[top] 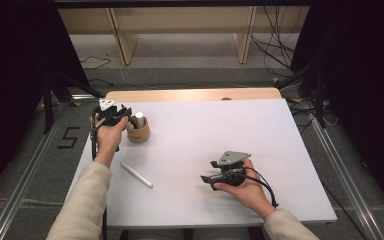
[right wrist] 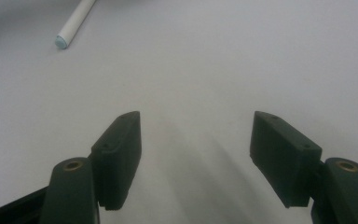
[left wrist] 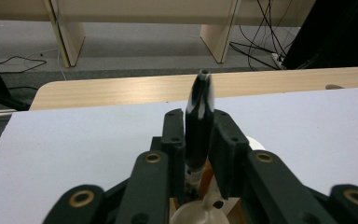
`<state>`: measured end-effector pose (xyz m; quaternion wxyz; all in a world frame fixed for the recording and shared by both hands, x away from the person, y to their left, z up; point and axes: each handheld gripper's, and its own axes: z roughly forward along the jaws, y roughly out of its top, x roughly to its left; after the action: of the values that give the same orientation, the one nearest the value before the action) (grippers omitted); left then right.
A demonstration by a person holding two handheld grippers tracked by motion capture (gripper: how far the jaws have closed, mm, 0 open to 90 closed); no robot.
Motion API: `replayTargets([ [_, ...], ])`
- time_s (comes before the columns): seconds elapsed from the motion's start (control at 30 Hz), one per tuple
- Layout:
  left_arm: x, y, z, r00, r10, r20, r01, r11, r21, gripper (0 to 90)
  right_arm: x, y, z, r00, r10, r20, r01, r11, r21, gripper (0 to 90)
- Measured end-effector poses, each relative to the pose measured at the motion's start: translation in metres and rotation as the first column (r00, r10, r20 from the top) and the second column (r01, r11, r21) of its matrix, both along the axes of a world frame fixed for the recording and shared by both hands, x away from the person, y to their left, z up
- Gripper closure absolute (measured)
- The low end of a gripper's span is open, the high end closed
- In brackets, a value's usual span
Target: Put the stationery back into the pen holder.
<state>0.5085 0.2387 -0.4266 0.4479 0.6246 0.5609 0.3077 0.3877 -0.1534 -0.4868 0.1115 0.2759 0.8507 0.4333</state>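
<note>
The pen (left wrist: 198, 126) was black with white glints, the cup (top: 138, 133) tan, the marker (top: 136, 174) white, the tabletop (top: 220, 135) pale grey.

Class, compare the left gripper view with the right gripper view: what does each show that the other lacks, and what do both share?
Left gripper view alone: a black pen upright between the left gripper's fingers, a wooden cup beneath, the wooden table edge, floor and cables. Right gripper view alone: a white pen lying flat, and the right gripper with fingers wide apart, nothing between them. Both: the white tabletop.
</note>
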Motion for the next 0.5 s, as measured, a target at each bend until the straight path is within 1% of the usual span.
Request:
replayTargets([
  [0.13,-0.003,0.002,0.004,0.9995,0.022,0.024,-0.022,0.9997,-0.007,63.8,0.0,0.0,0.0,1.0,0.001,-0.001,-0.001,1.0,0.0,34.6],
  [0.2,-0.006,0.002,0.007,0.9991,0.026,0.033,-0.026,0.9997,-0.001,58.7,0.0,0.0,0.0,1.0,0.002,0.001,-0.002,1.0,0.0,34.6],
  [0.3,-0.01,0.004,0.01,0.9991,0.028,0.034,-0.027,0.9996,-0.006,50.0,0.0,0.0,0.0,1.0,0.0,0.001,0.0,1.0,0.0,34.6],
  [0.37,-0.014,0.005,0.012,0.999,0.032,0.03,-0.032,0.9995,-0.002,44.7,0.0,0.0,0.0,1.0,0.001,0.002,-0.001,1.0,0.0,34.6],
  [0.43,-0.018,0.006,0.015,0.9984,0.04,0.04,-0.039,0.9992,-0.009,40.9,0.0,0.001,0.0,1.0,-0.001,0.002,0.001,1.0,0.001,34.6],
  [0.5,-0.023,0.006,0.017,0.9983,0.035,0.047,-0.035,0.9993,-0.013,38.9,0.0,0.001,0.0,1.0,-0.001,0.003,0.001,1.0,0.001,34.6],
])
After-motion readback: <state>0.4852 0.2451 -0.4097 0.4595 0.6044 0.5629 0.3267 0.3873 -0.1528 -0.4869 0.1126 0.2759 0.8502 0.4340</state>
